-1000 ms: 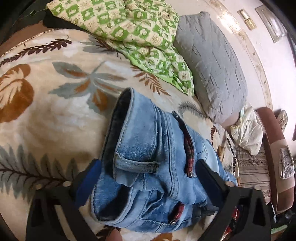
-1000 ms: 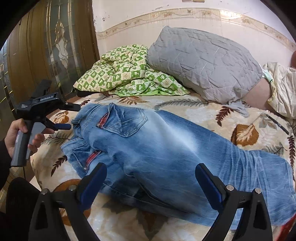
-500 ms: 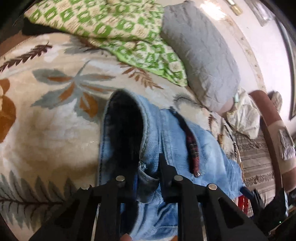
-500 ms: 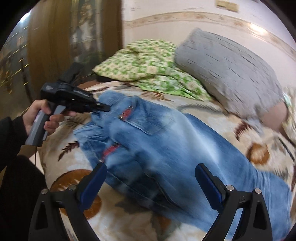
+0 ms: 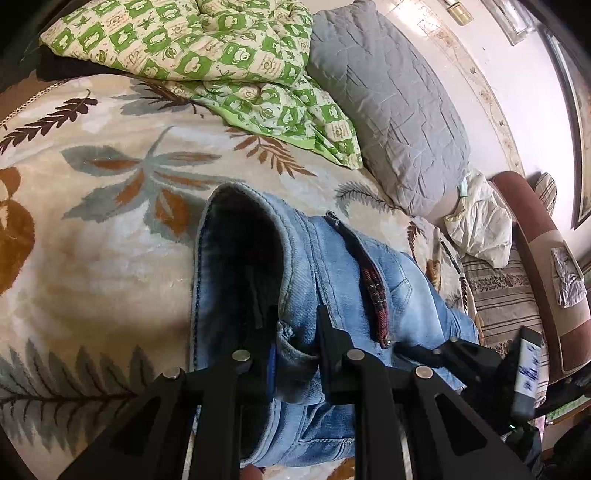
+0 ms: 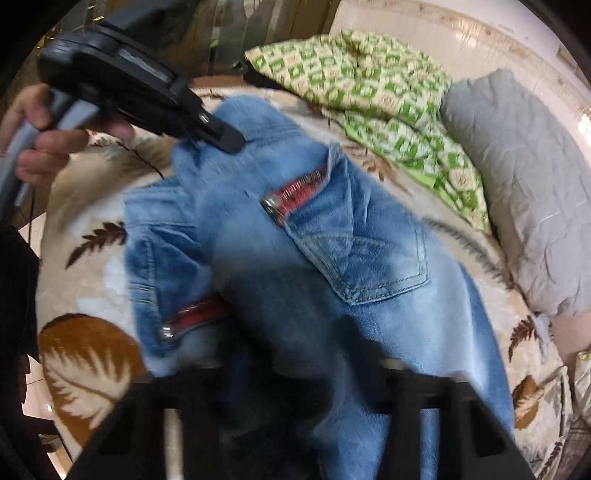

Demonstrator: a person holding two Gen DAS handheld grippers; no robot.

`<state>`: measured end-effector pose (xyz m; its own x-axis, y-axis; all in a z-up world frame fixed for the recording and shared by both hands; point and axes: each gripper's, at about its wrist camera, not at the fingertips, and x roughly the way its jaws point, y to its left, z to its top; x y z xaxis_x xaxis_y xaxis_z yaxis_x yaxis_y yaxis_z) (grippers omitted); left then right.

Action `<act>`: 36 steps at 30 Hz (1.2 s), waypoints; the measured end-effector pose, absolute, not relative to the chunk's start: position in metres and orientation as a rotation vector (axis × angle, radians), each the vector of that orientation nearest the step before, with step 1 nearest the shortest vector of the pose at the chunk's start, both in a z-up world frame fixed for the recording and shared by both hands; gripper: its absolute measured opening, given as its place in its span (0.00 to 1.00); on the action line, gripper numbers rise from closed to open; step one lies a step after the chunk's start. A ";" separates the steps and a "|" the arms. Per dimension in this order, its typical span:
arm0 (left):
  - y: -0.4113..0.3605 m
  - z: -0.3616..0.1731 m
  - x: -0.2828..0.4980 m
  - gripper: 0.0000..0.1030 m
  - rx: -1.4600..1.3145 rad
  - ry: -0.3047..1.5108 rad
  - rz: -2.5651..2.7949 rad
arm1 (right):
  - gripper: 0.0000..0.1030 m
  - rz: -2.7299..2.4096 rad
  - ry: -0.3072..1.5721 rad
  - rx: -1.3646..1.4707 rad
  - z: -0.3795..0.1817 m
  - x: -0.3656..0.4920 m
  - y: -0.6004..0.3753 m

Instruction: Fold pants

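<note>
Light blue jeans (image 5: 325,258) lie rumpled on a leaf-patterned blanket (image 5: 92,229), waist toward me, red zip pockets showing. My left gripper (image 5: 297,321) is shut on the raised waistband by a belt loop; the right wrist view shows its black tip (image 6: 229,142) on that edge, with a person's hand (image 6: 44,147) on the handle. My right gripper (image 6: 317,365) is blurred low over the jeans (image 6: 369,258), jaws closing with a dark fold of denim bunched between them. Its black body (image 5: 461,362) appears at the jeans' right side.
A green checked quilt (image 5: 221,55) and a grey pillow (image 5: 388,103) lie at the back of the bed. A crumpled pale cloth (image 5: 476,221) and a brown striped sofa (image 5: 535,266) are on the right. Wooden doors (image 6: 240,33) stand behind.
The left gripper went from wide open to shut on the waistband and lifted it slightly. The right gripper swung down and left over the jeans' seat, rolled, and its jaws narrowed.
</note>
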<state>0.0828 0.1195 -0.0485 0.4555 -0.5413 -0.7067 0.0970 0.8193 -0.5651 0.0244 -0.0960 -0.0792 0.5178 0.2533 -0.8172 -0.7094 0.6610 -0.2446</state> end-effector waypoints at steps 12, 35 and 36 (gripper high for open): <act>0.125 -0.006 0.056 0.18 -0.487 0.984 -0.438 | 0.10 0.654 0.711 -0.657 -0.043 -0.017 -0.093; 0.127 0.004 0.013 0.93 -0.214 0.953 -0.196 | 0.74 0.549 0.728 -0.573 -0.032 -0.052 -0.099; 0.127 0.015 0.008 0.94 -0.193 0.918 -0.186 | 0.94 0.525 0.685 -0.533 -0.022 -0.055 -0.108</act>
